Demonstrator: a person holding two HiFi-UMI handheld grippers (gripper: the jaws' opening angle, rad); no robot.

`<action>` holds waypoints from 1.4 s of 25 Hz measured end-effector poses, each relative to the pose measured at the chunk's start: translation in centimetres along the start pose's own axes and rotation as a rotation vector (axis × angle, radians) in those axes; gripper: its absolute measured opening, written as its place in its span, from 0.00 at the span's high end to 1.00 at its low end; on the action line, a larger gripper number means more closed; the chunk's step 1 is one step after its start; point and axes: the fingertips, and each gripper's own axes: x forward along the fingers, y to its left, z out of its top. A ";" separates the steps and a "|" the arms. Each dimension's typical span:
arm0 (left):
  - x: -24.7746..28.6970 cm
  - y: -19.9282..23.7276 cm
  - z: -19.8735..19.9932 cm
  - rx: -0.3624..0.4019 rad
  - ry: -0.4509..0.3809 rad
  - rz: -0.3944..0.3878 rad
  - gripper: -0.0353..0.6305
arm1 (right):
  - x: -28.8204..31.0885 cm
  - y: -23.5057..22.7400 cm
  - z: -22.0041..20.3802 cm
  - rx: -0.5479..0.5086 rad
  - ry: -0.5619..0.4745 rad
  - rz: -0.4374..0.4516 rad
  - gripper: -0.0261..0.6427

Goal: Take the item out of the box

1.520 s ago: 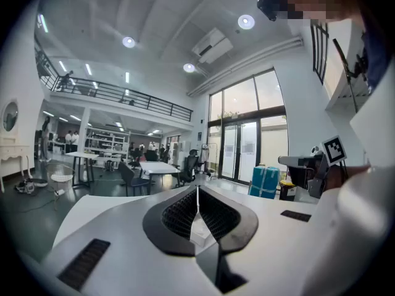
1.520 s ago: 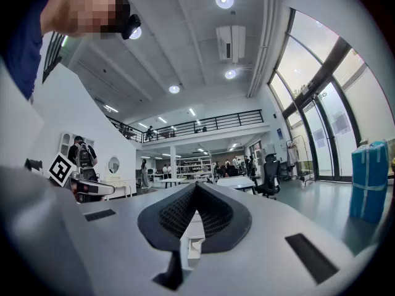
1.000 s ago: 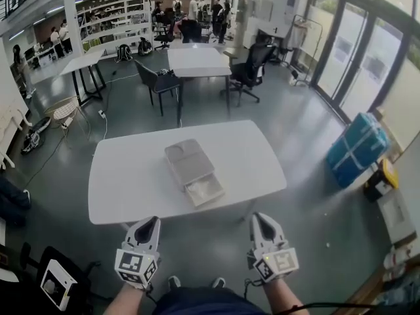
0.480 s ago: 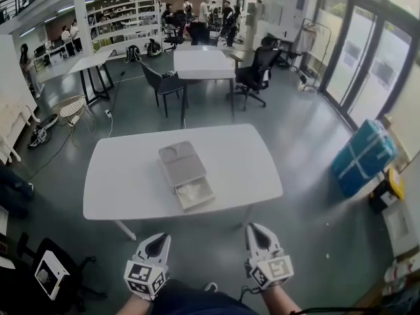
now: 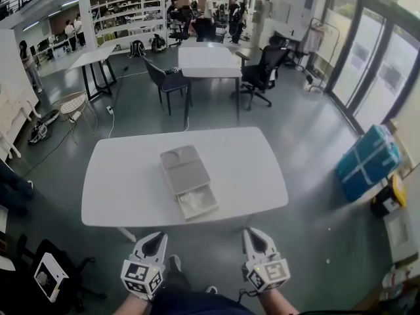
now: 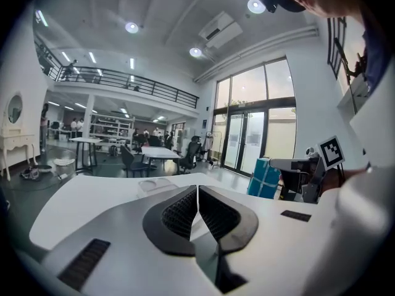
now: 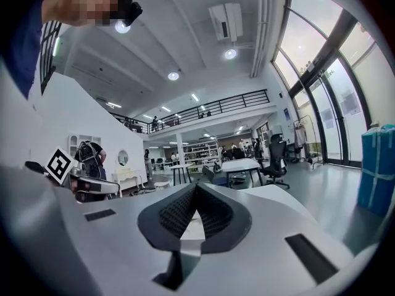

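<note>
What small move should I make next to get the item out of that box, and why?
Probably reach the right gripper forward over the table toward the box and open its jaws. It and the left gripper both hang short of the table's near edge, shut and empty, while the pale item lies exposed in the box's open near end.

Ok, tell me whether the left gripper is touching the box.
Apart. The head view shows the left gripper short of the table, with bare tabletop between it and the box.
</note>
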 end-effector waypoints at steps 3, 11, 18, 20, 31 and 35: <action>2.8 1.5 1.5 0.006 -0.015 -0.036 0.89 | 2.1 -0.6 0.6 -0.009 0.000 -0.035 0.94; 9.0 7.4 7.1 0.069 -0.065 -0.122 0.89 | 9.3 -1.6 3.7 -0.038 -0.012 -0.141 0.94; 11.5 14.0 8.1 0.072 -0.066 -0.114 0.89 | 15.5 -1.0 3.9 -0.083 0.015 -0.170 0.94; 11.8 14.6 8.2 0.096 -0.068 -0.126 0.89 | 17.0 -0.1 4.1 -0.095 0.019 -0.154 0.94; 16.9 11.0 4.9 0.113 0.043 -0.163 0.89 | 21.4 0.4 1.5 -0.098 0.104 0.021 0.94; 19.3 9.6 2.0 0.157 0.129 -0.164 0.89 | 21.6 -1.9 -0.2 -0.070 0.147 0.035 0.94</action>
